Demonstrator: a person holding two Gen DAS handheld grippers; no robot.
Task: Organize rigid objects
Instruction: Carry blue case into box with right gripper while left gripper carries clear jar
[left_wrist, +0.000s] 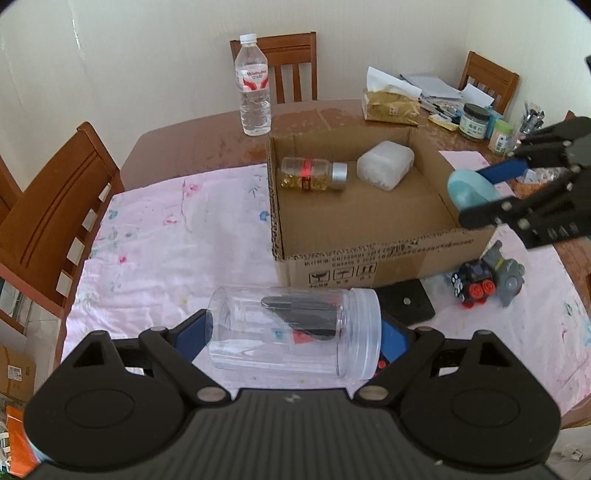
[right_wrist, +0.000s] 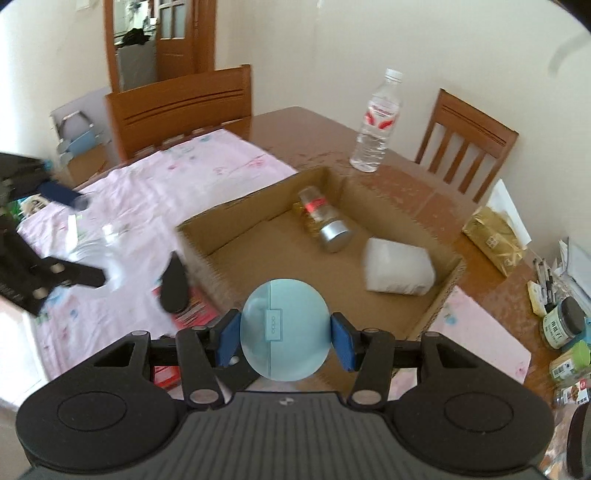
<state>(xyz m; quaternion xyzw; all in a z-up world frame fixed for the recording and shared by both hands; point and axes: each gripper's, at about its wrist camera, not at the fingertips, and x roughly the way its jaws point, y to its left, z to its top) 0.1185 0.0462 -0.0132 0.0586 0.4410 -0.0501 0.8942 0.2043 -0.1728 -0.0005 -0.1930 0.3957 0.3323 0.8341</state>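
Note:
My left gripper (left_wrist: 295, 334) is shut on a clear plastic jar (left_wrist: 291, 343), held sideways by its base and lid above the pink cloth (left_wrist: 166, 240). In the right wrist view that gripper (right_wrist: 83, 240) and the jar are a blur at the left. My right gripper (right_wrist: 284, 338) is shut on a light blue round case (right_wrist: 284, 332) just over the near rim of the cardboard box (right_wrist: 258, 206). From the left wrist the same case (left_wrist: 471, 188) hangs at the right wall of the box (left_wrist: 369, 254). In the box lie a silver-capped pill bottle (left_wrist: 314, 173) and a white block (left_wrist: 384, 164).
A water bottle (left_wrist: 254, 85) stands behind the box. A black toy train (left_wrist: 472, 284), a grey toy (left_wrist: 508, 273) and a black flat piece (left_wrist: 406, 301) lie in front of the box's right corner. Jars and papers (left_wrist: 474, 122) crowd the far right. Wooden chairs (left_wrist: 55, 214) ring the table.

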